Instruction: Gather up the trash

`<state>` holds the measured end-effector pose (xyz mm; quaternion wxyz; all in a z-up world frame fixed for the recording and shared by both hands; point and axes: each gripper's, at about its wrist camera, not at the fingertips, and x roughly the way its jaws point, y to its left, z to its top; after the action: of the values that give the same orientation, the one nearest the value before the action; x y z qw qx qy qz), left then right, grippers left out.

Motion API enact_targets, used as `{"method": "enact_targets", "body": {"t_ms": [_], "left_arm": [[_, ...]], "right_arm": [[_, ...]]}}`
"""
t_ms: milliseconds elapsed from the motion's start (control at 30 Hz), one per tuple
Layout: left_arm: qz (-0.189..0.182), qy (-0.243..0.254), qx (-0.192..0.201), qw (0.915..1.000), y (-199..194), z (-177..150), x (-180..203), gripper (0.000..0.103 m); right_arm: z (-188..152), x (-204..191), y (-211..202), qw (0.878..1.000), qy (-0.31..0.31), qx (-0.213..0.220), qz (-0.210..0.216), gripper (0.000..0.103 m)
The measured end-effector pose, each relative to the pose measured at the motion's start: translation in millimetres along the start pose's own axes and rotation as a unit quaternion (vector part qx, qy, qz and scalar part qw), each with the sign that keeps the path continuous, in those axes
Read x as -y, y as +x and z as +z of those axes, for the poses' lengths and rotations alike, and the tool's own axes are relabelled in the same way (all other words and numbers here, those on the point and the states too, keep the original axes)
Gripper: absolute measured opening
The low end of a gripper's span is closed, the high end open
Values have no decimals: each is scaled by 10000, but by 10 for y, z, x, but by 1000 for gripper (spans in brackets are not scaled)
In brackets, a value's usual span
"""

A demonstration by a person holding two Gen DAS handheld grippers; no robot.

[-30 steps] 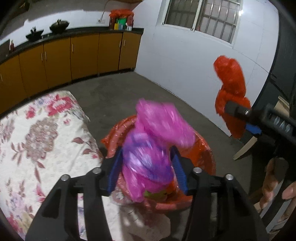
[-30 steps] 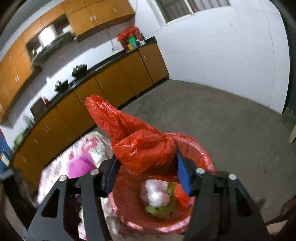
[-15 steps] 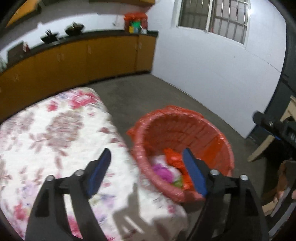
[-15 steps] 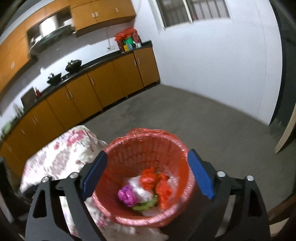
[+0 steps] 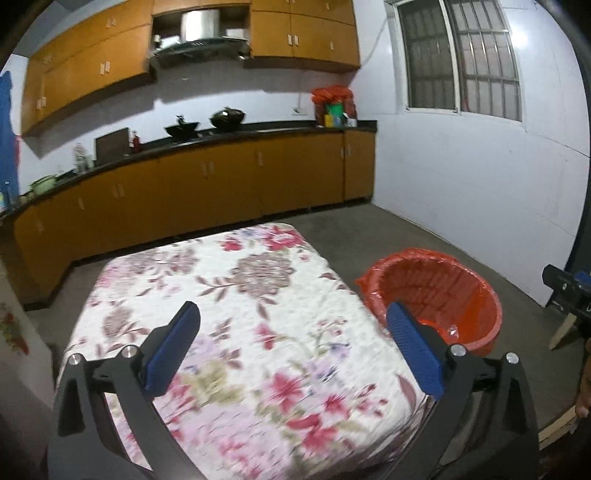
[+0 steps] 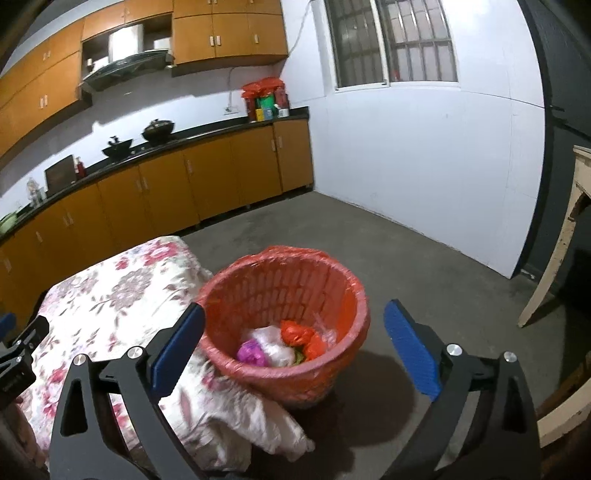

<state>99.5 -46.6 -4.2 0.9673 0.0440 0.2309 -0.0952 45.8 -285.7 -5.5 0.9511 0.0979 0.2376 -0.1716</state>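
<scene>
A floral cloth (image 5: 236,317) covered a low flat surface in the foreground, one corner drooping to the grey concrete floor (image 6: 424,280). Along the far wall ran orange base cabinets (image 5: 221,188) under a black bench (image 5: 258,129), which carried two dark woks (image 5: 227,118) and a red bag (image 5: 332,96) in the corner. Wall cupboards (image 5: 303,33) flanked a range hood (image 5: 199,48). A barred window (image 5: 461,59) sat in the white wall.

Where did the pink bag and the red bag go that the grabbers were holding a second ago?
Both were let go into the red basket: the pink bag and red bag now lie inside. The left hand-held gripper and right hand-held gripper have just been opening, with nothing gripped, and pulled back. The basket stayed beside the flowered cloth.
</scene>
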Motion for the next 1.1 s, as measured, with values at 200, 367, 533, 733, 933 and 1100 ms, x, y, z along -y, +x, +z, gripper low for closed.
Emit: {"method": "enact_targets", "body": {"t_ms": [200,367,533,733,933,1100], "left_arm": [[184,-142,163,9996,-386,-117,-118,99],[302,-176,201,9992,-593,-222,-165,99],[412,-344,191,9984,-760,-314,-225,99],[620,-471,226,9967,-944,-423,-269,99],[706,-500,244,9960,-1068,-491,-266,99],[745,-509,247,9956,-1139,-525,-266,99]], "right_arm": [[-114,-231,-231,9998,-171,46,52,98],[-202,-418,-444,9984,-490,284,-5,98],[-276,-546,-601,9968,-666,448,19,98],[-376,-689,-746,9938,-910,644,1,98],[-457,-746,-824,9930,-975,670,44,98],[-504,-774,-888,9921,-1023,732,15,98]]}}
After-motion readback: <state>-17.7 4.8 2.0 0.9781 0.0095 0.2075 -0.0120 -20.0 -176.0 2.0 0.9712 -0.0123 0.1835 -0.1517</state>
